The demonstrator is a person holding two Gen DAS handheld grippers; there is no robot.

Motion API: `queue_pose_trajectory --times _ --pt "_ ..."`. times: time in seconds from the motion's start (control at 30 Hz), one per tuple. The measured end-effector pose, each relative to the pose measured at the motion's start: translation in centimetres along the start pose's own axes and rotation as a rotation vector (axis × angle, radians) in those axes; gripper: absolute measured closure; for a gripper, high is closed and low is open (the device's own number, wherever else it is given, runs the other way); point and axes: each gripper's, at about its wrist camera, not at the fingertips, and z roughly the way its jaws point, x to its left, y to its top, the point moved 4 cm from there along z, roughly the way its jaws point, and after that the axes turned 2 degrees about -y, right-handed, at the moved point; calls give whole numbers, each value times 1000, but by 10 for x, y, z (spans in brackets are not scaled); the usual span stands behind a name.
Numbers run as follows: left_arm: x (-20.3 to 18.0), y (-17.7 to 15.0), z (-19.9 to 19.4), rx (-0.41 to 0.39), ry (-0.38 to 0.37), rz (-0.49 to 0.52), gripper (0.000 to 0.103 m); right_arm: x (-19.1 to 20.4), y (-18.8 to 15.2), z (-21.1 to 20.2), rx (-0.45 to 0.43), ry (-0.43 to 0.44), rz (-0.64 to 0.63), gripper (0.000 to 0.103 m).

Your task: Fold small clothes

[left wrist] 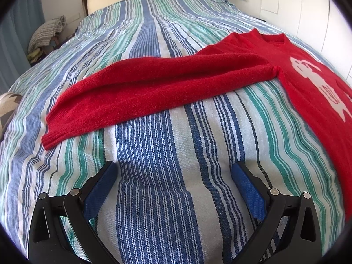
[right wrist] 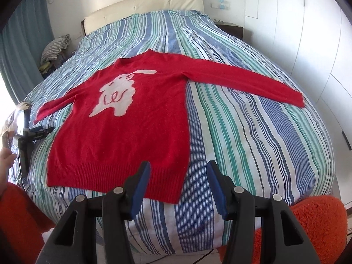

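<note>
Jaws of both grippers released, empty; red sweater [right wrist: 123,132] flat on striped bedspread [right wrist: 253,132]; white wardrobe [right wrist: 319,44] right.

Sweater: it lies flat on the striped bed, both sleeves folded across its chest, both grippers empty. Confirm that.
Wrong on the sleeves. The right wrist view shows the sweater flat on the bed with both sleeves spread outward. The left gripper and right gripper are empty.

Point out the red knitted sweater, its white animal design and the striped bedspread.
Red knitted sweater [right wrist: 114,145]: right wrist view, lower body panel.
White animal design [right wrist: 118,96]: right wrist view, middle of the white patch.
Striped bedspread [left wrist: 154,176]: left wrist view, bare blue stripes below the sleeve.
</note>
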Motion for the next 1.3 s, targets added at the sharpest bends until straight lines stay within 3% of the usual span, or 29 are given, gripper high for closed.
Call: queue_pose_trajectory --times 0.27,0.47,0.57,0.63,0.67,0.7,0.77,0.83,0.9,0.97,1.07,1.13,1.2,1.23,1.27,1.3 --pt "0 -1 1 -7 1 -4 0 2 -3 -1 -7 32 -10 50" --pt "4 1 2 40 -36 -49 0 1 -7 -1 4 36 9 49" --pt "13 0 -13 147 -92 -179 0 2 -6 0 4 43 6 49" --pt "34 5 -38 112 -171 -345 1 1 -6 0 5 43 9 49" --pt "52 8 -53 55 -201 -439 1 0 -7 1 9 41 12 49" --pt "80 12 -70 -33 -213 -556 1 -1 -8 3 15 40 14 49" --pt "127 11 -81 -113 -160 -708 0 -2 -8 6 26 39 17 49" --pt "166 3 -71 -82 -121 -829 2 -2 -8 8 30 40 20 49" --pt "189 -11 -53 -33 -160 -946 5 -3 -8 7 28 38 24 49" --pt "198 -17 -37 -12 -249 -1027 29 -3 -8 8 30 35 26 49" --pt "205 -9 -23 -50 -334 -1082 32 -2 -9 10 42 28 21 49" --pt "204 0 -12 -46 -335 -1079 38 0 -9 12 49 24 13 49" --pt "201 7 1 -25 -336 -1061 55 2 -9 13 53 20 5 49" --pt "199 7 7 -8 -338 -1056 88 3 -9 13 54 19 -1 49" --pt "197 6 11 7 -346 -1053 99 4 -9 13 55 17 -4 49" --pt "195 3 9 1 -342 -1051 100 4 -9 13 54 16 -7 49"
